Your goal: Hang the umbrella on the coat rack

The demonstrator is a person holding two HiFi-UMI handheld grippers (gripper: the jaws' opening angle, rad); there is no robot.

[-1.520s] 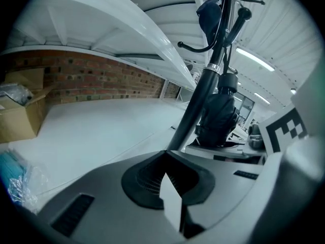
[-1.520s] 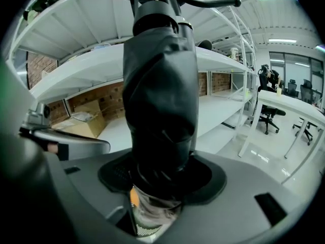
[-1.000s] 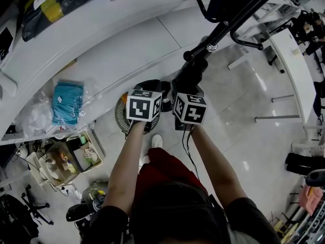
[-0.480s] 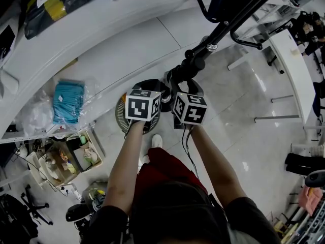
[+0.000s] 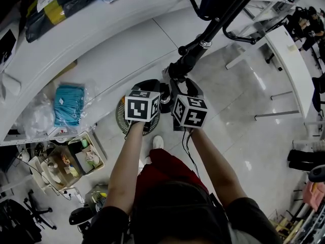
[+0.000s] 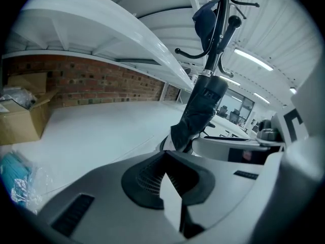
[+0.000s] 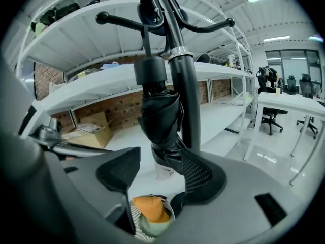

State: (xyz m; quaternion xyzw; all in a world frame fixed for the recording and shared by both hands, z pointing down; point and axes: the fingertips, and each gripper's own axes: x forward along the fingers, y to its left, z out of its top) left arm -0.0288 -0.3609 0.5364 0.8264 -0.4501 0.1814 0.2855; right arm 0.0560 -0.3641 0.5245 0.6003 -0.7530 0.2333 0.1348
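The folded black umbrella (image 5: pixel 186 64) (image 7: pixel 158 117) hangs by its strap from a hook of the black coat rack (image 5: pixel 223 19) (image 7: pixel 184 85), close beside the pole. My right gripper (image 5: pixel 185 85) (image 7: pixel 161 173) is just below it. Its jaws have just been opening and now stand wide, with the umbrella's lower end between the pads and loose. My left gripper (image 5: pixel 154 89) (image 6: pixel 171 200) is held beside the right one, short of the umbrella (image 6: pixel 200 113), its jaws together with nothing in them.
A round mesh basket (image 5: pixel 122 120) (image 7: pixel 150 215) with something orange inside stands on the floor under the grippers. Long white shelves (image 5: pixel 91 39) curve along the left, with a blue packet (image 5: pixel 68 103) and a cluttered box (image 5: pixel 71 159). A white desk (image 5: pixel 290 60) stands at the right.
The right gripper's jaws have let go of the umbrella's lower end, and it now hangs free against the rack pole. The left gripper has stayed where it was.
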